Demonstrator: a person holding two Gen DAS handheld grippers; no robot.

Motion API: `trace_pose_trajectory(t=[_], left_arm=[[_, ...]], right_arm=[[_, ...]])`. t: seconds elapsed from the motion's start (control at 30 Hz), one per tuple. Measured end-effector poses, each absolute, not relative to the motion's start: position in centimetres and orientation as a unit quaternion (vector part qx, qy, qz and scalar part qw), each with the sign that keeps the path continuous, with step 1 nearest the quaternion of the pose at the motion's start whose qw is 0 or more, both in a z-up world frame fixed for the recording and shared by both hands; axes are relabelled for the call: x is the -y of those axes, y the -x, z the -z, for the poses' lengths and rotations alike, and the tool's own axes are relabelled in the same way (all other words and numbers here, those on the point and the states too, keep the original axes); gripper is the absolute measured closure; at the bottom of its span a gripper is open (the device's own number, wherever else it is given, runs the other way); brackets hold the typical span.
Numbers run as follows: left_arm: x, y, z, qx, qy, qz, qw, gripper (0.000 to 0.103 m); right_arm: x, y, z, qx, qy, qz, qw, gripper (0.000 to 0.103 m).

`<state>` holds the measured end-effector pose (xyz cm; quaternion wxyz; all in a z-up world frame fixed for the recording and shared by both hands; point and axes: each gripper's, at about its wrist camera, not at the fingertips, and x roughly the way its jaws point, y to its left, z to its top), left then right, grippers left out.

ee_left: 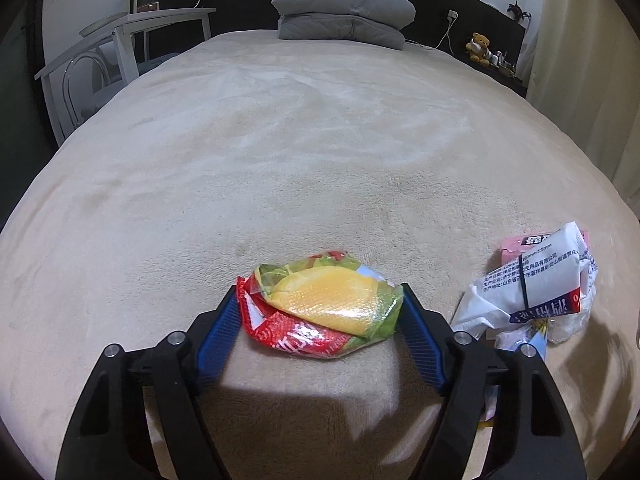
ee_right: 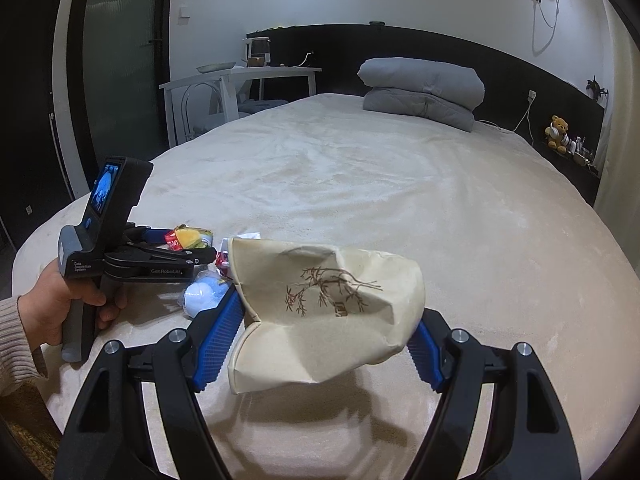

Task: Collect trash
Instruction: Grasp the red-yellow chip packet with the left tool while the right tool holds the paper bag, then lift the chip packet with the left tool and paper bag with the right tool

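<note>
Red-and-yellow snack wrapper (ee_left: 320,312) lies on the bed (ee_left: 320,160) crosswise between the left gripper (ee_left: 320,300) pads, which clasp its two ends; the right gripper (ee_right: 328,320), clenched on a crumpled paper bag (ee_right: 328,312), sits farther from the wrapper.

Beige bed cover (ee_left: 320,152) fills mid frame; folded grey quilt (ee_left: 344,12) top centre against the dark headboard (ee_right: 400,46). White table (ee_left: 160,20) and clear chair (ee_left: 84,80) upper left, teddy bear (ee_left: 479,48) with charger cable (ee_left: 444,38) upper right
</note>
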<state>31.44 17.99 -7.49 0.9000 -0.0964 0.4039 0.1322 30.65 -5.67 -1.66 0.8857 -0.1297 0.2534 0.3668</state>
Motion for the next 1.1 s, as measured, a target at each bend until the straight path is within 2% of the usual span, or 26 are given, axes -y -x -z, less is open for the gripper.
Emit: trace_pose_trajectory(t=[0.1,0.13,0.43,0.57,0.6,0.63,0.93,1.1], left_arm=[[-18.1,-31.4,7.4,-0.399,0.098,-0.131,0.902,0.035],[-18.0,-31.4,7.5,-0.400,0.096,-0.133,0.902,0.042],[-17.4,-30.9,7.0,-0.389,0.086,-0.129,0.908,0.051],[-17.1,-30.7,7.1,-0.406,0.083,-0.120,0.902,0.050],[-16.9,-30.6,7.2,-0.409,0.077,-0.119,0.901,0.049],[-16.8,-30.4,7.3,-0.411,0.072,-0.123,0.900,0.041],[-16.4,-30.9,7.4,-0.416,0.037,-0.168,0.893,0.017],[-17.0,-31.1,7.2,-0.413,0.032,-0.186,0.891,0.016]], right_arm=[[6.0,-30.7,1.5,-0.259,0.116,-0.372,0.884,0.028],[6.1,-30.6,1.5,-0.259,0.112,-0.373,0.884,0.028],[6.9,-30.4,1.5,-0.269,0.095,-0.376,0.882,0.028],[7.4,-30.1,1.5,-0.273,0.088,-0.375,0.881,0.028],[7.5,-30.0,1.6,-0.274,0.090,-0.375,0.881,0.028],[7.5,-29.9,1.7,-0.274,0.094,-0.374,0.881,0.028],[8.1,-29.3,1.9,-0.278,0.090,-0.372,0.881,0.028],[7.5,-29.2,2.7,-0.281,0.111,-0.374,0.877,0.028]])
